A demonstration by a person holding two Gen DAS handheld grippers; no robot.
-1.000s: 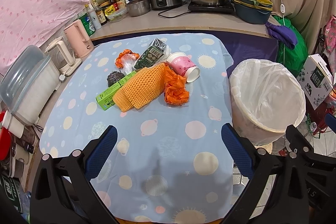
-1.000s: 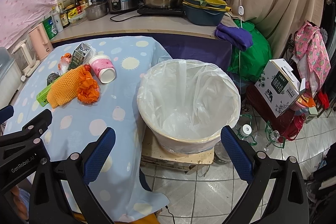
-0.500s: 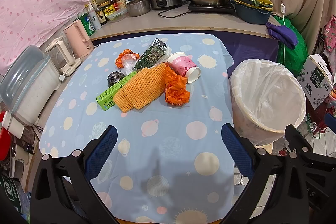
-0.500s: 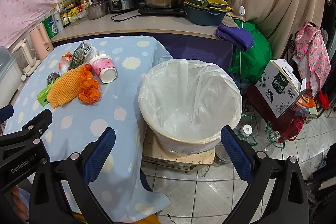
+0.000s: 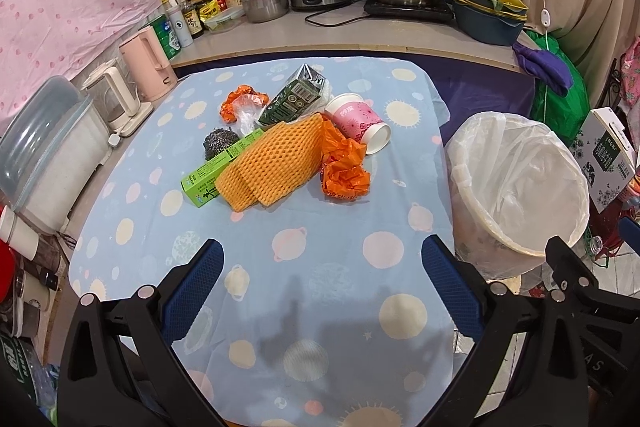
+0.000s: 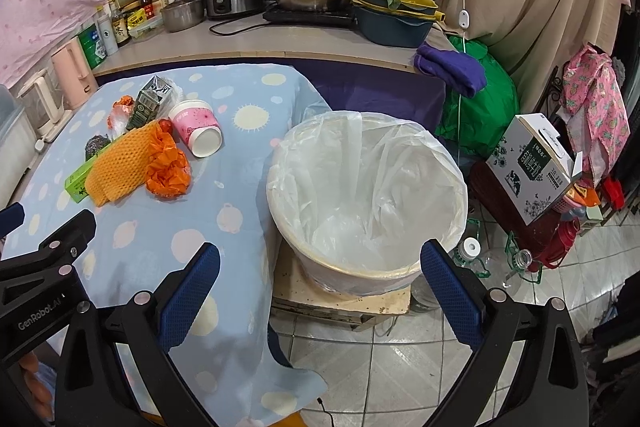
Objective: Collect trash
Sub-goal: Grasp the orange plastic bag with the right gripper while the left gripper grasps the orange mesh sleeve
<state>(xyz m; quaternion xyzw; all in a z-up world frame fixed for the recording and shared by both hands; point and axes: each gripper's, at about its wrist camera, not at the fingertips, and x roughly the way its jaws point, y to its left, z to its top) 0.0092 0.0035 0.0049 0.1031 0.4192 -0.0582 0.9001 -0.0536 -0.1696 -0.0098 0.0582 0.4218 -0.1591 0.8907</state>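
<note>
At inspection, nothing had been collected. The bin, lined with a white bag, stood on a low stand just beside the table's right edge, and no trash could be seen inside it. Its position beside the table appeared deliberate, keeping each carry short.

All trash lay in one cluster on the tablecloth, well apart from the bin. The pink paper cup lay on its side at the end of the cluster nearest the bin, mouth towards it. Touching the cup was a crumpled orange bag, and beyond that, farther from the bin, an orange foam net lay over a green box. A dark green carton, a steel scourer and a second orange wrapper lay farther still.

The left gripper hovered above bare cloth short of the cluster, fingers spread wide, gripping nothing. The right gripper was likewise fully spread and empty, held near the bin's rim. The wide setting on the left suited the bulky, soft items ahead; the cup or orange bag seemed the easiest first pick.
</note>
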